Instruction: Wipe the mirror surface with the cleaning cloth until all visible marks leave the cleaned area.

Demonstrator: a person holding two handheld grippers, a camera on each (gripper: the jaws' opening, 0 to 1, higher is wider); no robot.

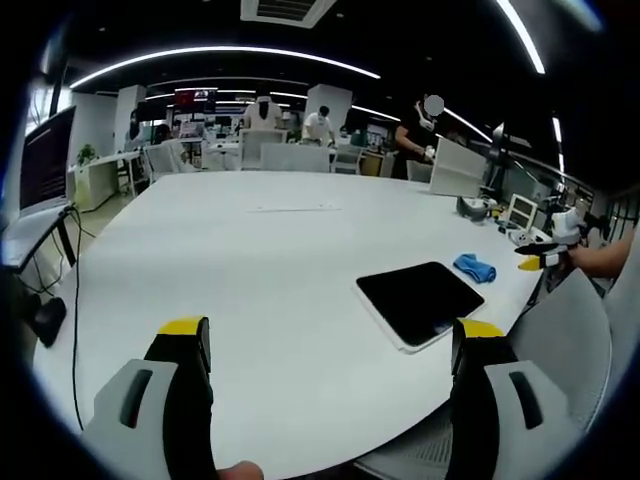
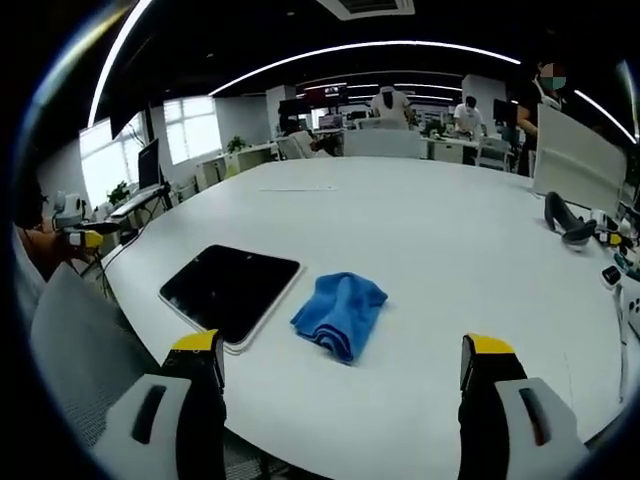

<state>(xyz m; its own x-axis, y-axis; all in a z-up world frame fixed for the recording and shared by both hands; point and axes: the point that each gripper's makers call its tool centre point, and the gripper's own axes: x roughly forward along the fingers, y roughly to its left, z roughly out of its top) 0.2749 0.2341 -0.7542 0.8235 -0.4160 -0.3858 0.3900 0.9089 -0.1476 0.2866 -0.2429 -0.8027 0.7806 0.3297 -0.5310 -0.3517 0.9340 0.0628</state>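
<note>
Now both pairs of jaws stand spread wide and empty, the left gripper (image 1: 325, 350) and right gripper (image 2: 340, 365) above the tabletop (image 2: 440, 230) edge. Just beyond, the dark mirror (image 2: 230, 290) lies flat near that edge (blue cleaning cloth (image 2: 340, 315) just beside it).

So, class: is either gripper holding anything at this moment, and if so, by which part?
Nothing is held. The left gripper and right gripper are both open, the blue cloth lying loose on the table beside the mirror.
</note>
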